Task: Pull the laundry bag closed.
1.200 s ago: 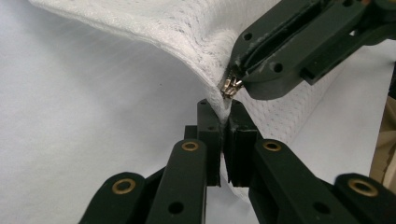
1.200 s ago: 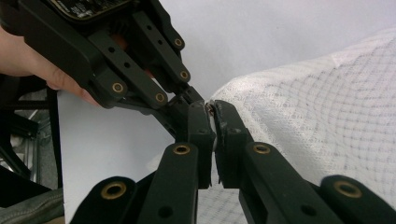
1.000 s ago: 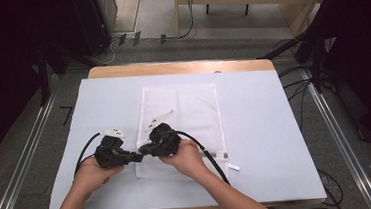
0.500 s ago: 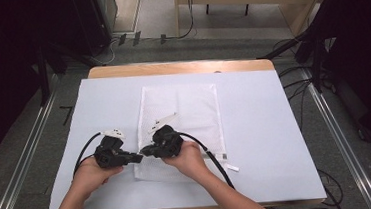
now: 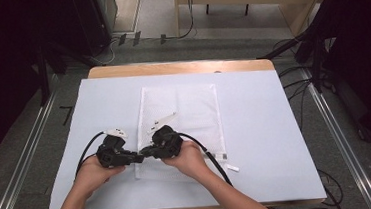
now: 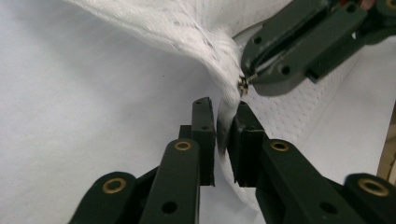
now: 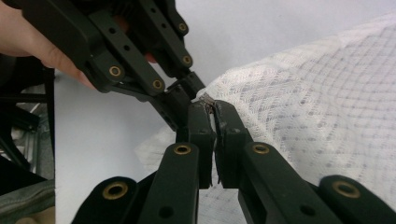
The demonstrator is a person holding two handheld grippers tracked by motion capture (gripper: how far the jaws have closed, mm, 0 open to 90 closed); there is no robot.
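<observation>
High view: a white mesh bag (image 5: 182,120) lies flat on the pale sheet covering the desk (image 5: 275,127), long side running away from the person. Both claws meet at its near left corner. Left claw (image 5: 136,158) comes in from the left, right claw (image 5: 146,151) from the right, tips almost touching. A small white tag (image 5: 232,168) sits just off the bag's near right corner. Judged stage: early. The corner is gripped and the bag looks zipped shut; the opening itself is left to do.

Left gripper view: left claw (image 6: 223,135) is clamped on a fold of the mesh bag (image 6: 187,28), the fabric pinched between its black pads and drawn up in a taut ridge. Just beyond, the right claw (image 6: 250,79) nips a tiny metal zip pull (image 6: 243,85) at the corner. Mesh is fine, soft, slightly see-through, with a dotted weave.

Right gripper view: right claw (image 7: 212,109) is closed on the zip pull (image 7: 208,101), with only a sliver of metal visible between the jaws. Mesh bag (image 7: 317,116) shows a diamond weave, limp and bulging upward. Left claw (image 7: 187,100) sits tight against it, and fingers (image 7: 28,42) wrap its handle.
</observation>
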